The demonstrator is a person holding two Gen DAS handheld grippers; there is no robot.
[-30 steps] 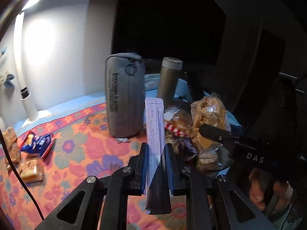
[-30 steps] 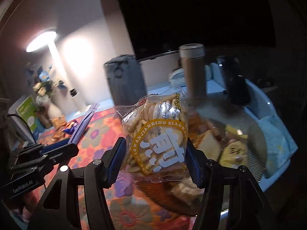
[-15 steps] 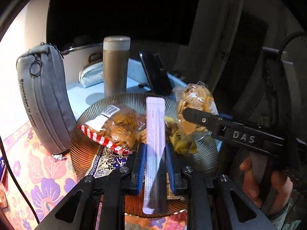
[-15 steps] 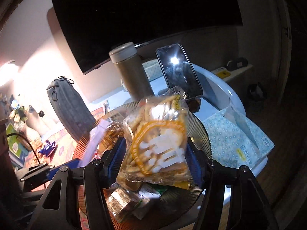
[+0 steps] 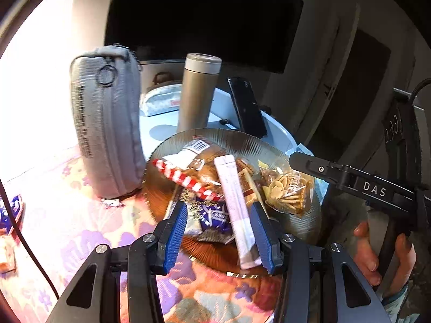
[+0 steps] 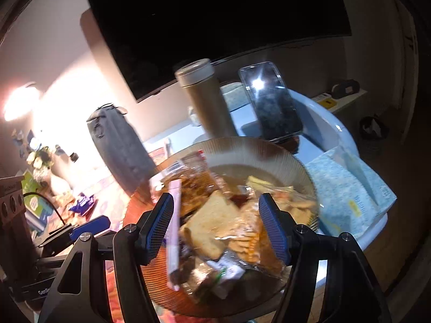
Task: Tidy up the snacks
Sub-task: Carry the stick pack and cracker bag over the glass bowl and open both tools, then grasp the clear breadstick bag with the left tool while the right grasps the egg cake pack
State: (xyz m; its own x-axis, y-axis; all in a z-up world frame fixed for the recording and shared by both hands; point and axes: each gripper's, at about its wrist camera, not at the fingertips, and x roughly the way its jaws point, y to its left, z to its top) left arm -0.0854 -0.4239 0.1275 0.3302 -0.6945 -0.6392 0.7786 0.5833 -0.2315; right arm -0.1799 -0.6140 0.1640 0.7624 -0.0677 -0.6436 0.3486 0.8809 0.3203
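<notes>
Left gripper (image 5: 218,227) released, fingers just opened, white stick packet (image 5: 235,207) leaning on the right finger above the ribbed plate (image 5: 242,141), lower centre, right gripper (image 6: 215,224) opened further, cracker bag (image 5: 287,189) resting on plate.

Tablecloth (image 5: 113,231): pink-orange with purple and blue flowers.
Plate (image 5: 242,141): amber-brown, finely ribbed.
Stick sachet (image 5: 233,202): white, fine dark print.
Candy wrapper (image 5: 188,181): red and white stripes.
Small packet (image 5: 214,215): dark blue with white pattern.
Cracker bag (image 5: 285,191): clear, pale yellow crackers, orange band.
Pouch (image 5: 107,123): grey, dark lettering.
Flask (image 5: 198,91): bronze body, lighter cap.
Gripper pads (image 5: 175,238): blue, ridged.
Tissue pack (image 6: 347,196): pale blue, dotted.
</notes>
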